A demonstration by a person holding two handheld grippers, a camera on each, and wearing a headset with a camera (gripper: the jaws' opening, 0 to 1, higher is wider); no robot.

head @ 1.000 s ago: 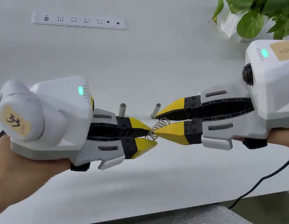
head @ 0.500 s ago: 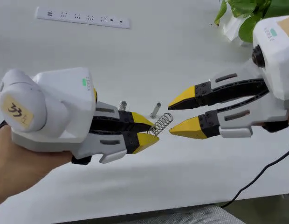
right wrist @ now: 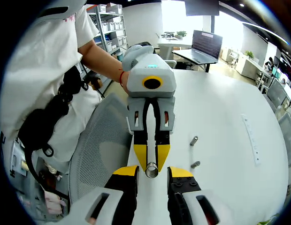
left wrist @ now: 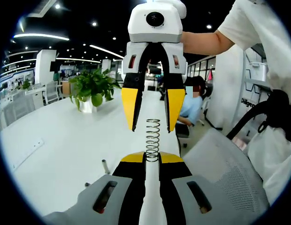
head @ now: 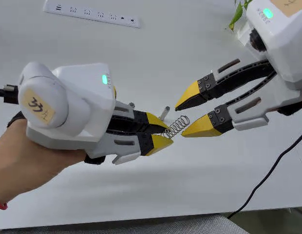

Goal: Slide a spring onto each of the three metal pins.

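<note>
A small steel coil spring (head: pixel 176 126) sticks out level from the tips of my left gripper (head: pixel 162 135), which is shut on its near end. My right gripper (head: pixel 186 119) faces it, open, with its yellow fingertips (head: pixel 197 127) on either side of the spring's free end and not touching it. In the left gripper view the spring (left wrist: pixel 152 139) rises from my shut jaws toward the open right gripper (left wrist: pixel 152 111). In the right gripper view the spring's end (right wrist: pixel 151 169) shows between my open jaws. A bare metal pin (head: pixel 164 113) stands on the table just behind the spring; a second pin (head: pixel 132 104) peeks out behind the left gripper.
A white power strip (head: pixel 92 13) lies at the far edge of the white table (head: pixel 156 58). A potted plant (head: pixel 237 13) stands at the back right. A black cable (head: pixel 275 168) hangs off the table's near right edge. A grey mesh chair (right wrist: pixel 101 145) sits below.
My right gripper has opened off the spring and drawn back up and to the right. The left gripper keeps hold of the spring.
</note>
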